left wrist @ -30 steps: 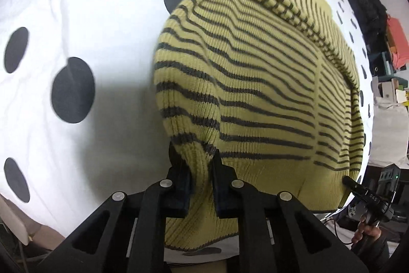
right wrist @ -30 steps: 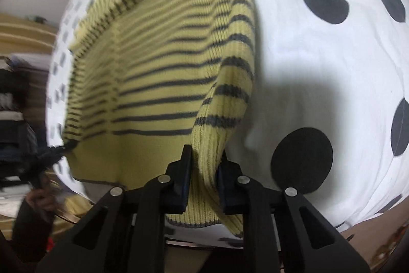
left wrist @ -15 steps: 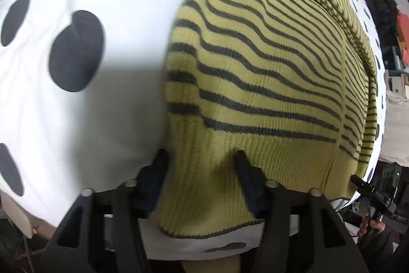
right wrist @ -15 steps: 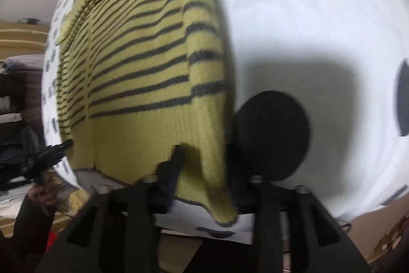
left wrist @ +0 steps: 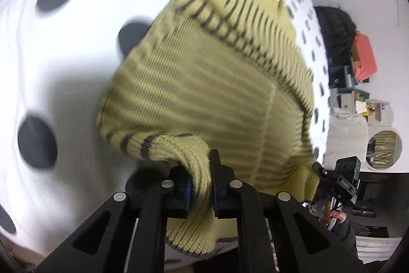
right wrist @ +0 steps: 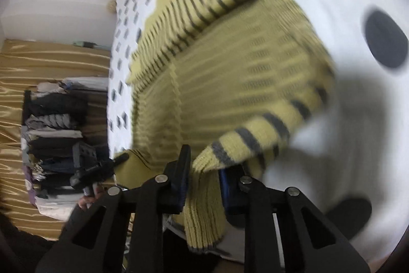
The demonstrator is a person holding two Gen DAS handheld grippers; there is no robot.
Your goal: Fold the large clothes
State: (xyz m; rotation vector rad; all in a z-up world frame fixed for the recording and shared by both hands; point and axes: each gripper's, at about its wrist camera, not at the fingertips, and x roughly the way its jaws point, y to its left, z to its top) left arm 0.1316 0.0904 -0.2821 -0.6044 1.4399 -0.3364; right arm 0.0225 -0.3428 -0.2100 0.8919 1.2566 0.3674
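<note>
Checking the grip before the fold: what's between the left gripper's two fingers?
In the left wrist view, a bunched fold of the yellow striped sweater fills the left gripper.

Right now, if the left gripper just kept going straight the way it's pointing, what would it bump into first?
Most likely the striped yellow sweater itself. The left gripper, whose jaws have just closed on its lower edge, points across the raised knit, with the spotted bedsheet beyond. Blur makes depth uncertain.

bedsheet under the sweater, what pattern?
White bedsheet with large black dots; clearest in the left wrist view.
</note>
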